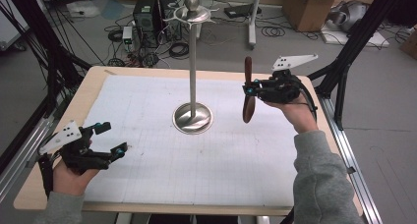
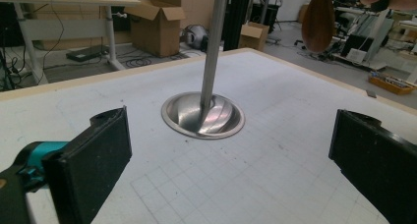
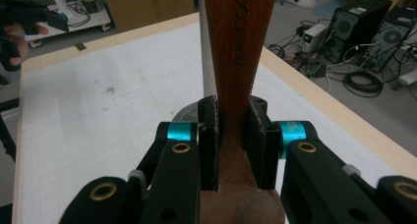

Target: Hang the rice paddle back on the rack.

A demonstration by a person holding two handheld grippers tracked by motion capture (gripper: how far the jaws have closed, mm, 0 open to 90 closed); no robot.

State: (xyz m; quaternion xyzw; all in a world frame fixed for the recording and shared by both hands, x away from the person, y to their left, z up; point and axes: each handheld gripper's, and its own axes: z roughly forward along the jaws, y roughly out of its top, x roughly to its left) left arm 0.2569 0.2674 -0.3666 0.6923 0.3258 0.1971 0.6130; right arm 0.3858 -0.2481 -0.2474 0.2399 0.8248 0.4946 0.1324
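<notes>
Spoon-wise, the right claw (image 1: pixel 249 90) was clamped on a wooden spoon (image 1: pixel 248 91), upright beside the metal stand (image 1: pixel 192 62); left claw (image 1: pixel 111 138) sat apart, low. I'd have lifted it slowly toward the hooks.

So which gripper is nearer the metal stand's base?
Right. The right gripper, shut on the wooden spoon, hangs just right of the stand base. The left gripper, jaws open, sits farther off toward the table's near-left corner.

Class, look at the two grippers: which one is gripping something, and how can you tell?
The right gripper: its jaws clamp a wooden spoon upright above the table, while the left gripper sits open.
</notes>
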